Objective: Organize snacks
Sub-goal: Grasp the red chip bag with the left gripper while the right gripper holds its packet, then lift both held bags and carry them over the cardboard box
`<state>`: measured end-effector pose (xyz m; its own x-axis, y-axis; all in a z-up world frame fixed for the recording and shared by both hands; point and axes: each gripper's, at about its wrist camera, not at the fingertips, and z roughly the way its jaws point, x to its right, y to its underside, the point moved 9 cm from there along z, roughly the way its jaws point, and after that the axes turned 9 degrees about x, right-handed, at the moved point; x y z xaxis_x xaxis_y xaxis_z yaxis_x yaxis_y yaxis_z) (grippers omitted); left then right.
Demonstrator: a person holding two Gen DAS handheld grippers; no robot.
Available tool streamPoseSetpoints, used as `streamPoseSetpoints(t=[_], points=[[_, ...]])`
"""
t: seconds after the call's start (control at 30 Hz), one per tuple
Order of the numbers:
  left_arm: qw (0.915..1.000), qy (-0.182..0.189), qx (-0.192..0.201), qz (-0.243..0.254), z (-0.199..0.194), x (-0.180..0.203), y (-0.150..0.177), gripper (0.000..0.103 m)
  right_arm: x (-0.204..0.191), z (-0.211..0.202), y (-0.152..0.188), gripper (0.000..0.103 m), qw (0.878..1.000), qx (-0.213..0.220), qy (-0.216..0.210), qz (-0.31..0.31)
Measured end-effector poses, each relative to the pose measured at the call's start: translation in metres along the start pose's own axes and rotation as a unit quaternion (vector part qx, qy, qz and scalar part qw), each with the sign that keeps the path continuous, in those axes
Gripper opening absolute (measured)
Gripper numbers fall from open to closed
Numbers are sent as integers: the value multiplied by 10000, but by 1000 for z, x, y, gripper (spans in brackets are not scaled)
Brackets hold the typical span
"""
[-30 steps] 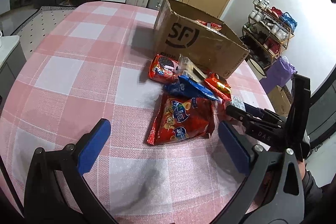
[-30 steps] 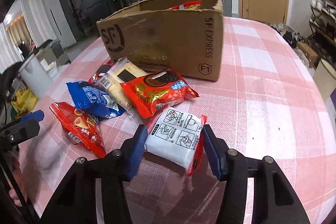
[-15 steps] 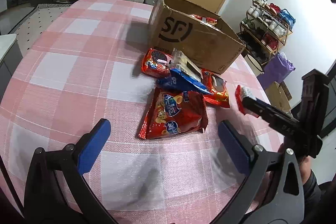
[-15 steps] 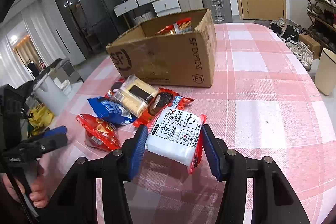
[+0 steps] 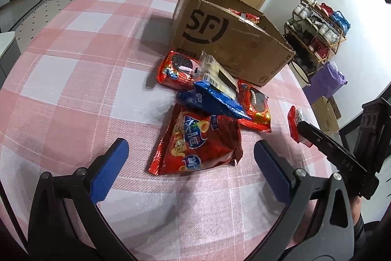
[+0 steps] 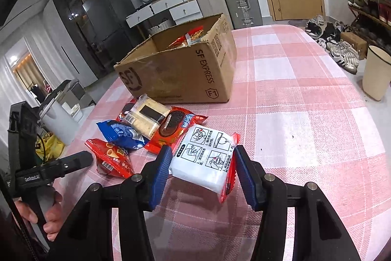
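The table (image 6: pixel 305 114) with the pink check cloth is filling most of both views. The box (image 6: pixel 185 75) is standing open on it, in the upper centre of the right wrist view, with some snacks already lying inside. Below the box, left of centre, the other snacks are lying in a loose pile: a red bag (image 5: pixel 198 146) nearest to your left gripper, a blue pack (image 5: pixel 212 102) lying partly over it, a clear pack (image 6: pixel 146 116) of pale biscuits, and two red cookie packs (image 5: pixel 177 70) at both sides of it.

You are holding your left gripper (image 5: pixel 190 168) released, its blue pads wide apart, low in the frame just before the red bag and not touching it.

Your right gripper (image 6: pixel 201 175) is grasping the white pack (image 6: pixel 207 163) by its two sides, at lower centre of its view, lifted above the cloth, right of the pile.
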<state>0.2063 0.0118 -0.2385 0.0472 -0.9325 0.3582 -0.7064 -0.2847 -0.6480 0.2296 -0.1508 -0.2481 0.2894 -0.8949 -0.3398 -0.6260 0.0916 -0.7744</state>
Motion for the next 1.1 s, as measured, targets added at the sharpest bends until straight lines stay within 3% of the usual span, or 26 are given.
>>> streamPoseSetpoints(t=[0.4,0.63,0.73,0.87,0.9,1.1], points=[[9995,-216,-173,-121,31,-2,1,96,1,4,5,53,10000,-51,-34,-35],[9998,-90,-134,-103,36,-5,0,89,-1,2,3,53,10000,-42,3,-47],[9998,-33,-141,-123,35,-6,-1,72,-4,1,3,53,10000,-35,-17,-72],[9999,-19,-150,-22,33,-6,1,62,-6,-2,2,53,10000,-7,-34,-85],[9999,71,-147,-4,31,-4,2,49,-7,-3,2,53,10000,3,-39,-75],[9990,214,-85,374,27,6,3,43,-13,-10,1,53,9999,66,-52,-92]])
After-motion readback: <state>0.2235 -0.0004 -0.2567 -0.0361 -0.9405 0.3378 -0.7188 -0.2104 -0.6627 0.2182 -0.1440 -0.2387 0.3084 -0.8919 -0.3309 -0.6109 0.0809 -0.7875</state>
